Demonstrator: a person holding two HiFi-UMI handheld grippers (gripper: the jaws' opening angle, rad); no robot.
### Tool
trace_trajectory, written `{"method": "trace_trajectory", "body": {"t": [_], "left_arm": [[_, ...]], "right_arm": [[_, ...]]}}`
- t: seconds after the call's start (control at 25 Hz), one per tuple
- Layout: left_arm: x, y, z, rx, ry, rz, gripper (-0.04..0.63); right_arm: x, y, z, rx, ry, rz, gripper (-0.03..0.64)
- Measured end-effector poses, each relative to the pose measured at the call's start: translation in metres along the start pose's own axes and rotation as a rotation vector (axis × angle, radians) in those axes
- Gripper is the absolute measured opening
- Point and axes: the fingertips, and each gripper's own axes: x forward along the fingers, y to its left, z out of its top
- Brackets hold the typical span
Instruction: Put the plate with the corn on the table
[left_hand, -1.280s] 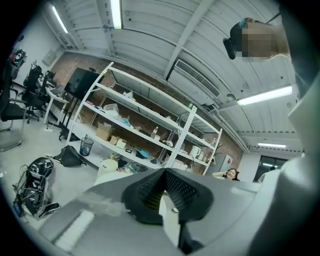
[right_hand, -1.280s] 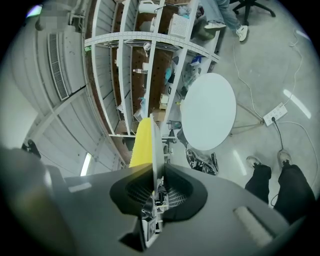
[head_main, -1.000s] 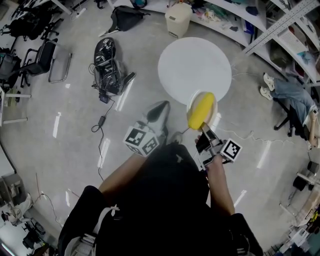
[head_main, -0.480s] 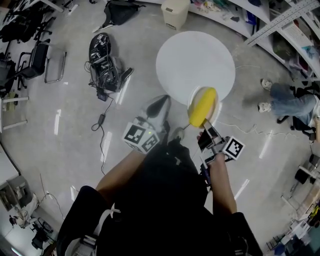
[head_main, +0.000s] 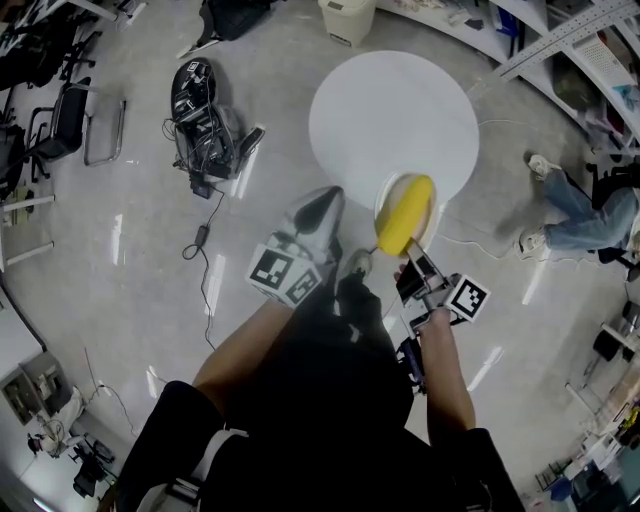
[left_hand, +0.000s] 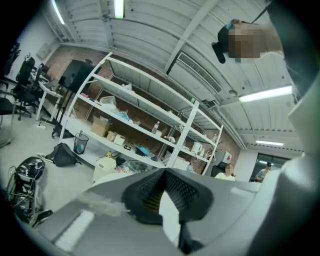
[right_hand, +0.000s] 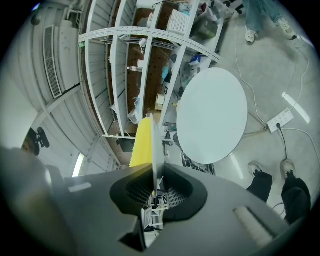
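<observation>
Counted from overhead: one round white table (head_main: 390, 110), one white plate (head_main: 386, 197), one yellow corn cob (head_main: 405, 215), two grippers. Held the plate, with the corn cob lying on it, at the table's near edge, pinched by its rim between the jaws of the right gripper (head_main: 404, 260); held the left gripper (head_main: 328, 200) just beside it, jaws closed on nothing. Could not tell whether plate touched tabletop; saw much of the plate hidden under the corn cob, and only its thin edge in the right gripper view.
</observation>
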Motion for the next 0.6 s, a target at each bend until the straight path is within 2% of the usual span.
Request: {"method": "trace_trajectory", "body": {"t": [0.6], "left_arm": [[0.030,0.020,-0.024,-0.034,0.027,-0.008,0.005]], "right_arm": [[0.022,-0.031,0.012,0.003,0.020,-0.003,0.048]]}}
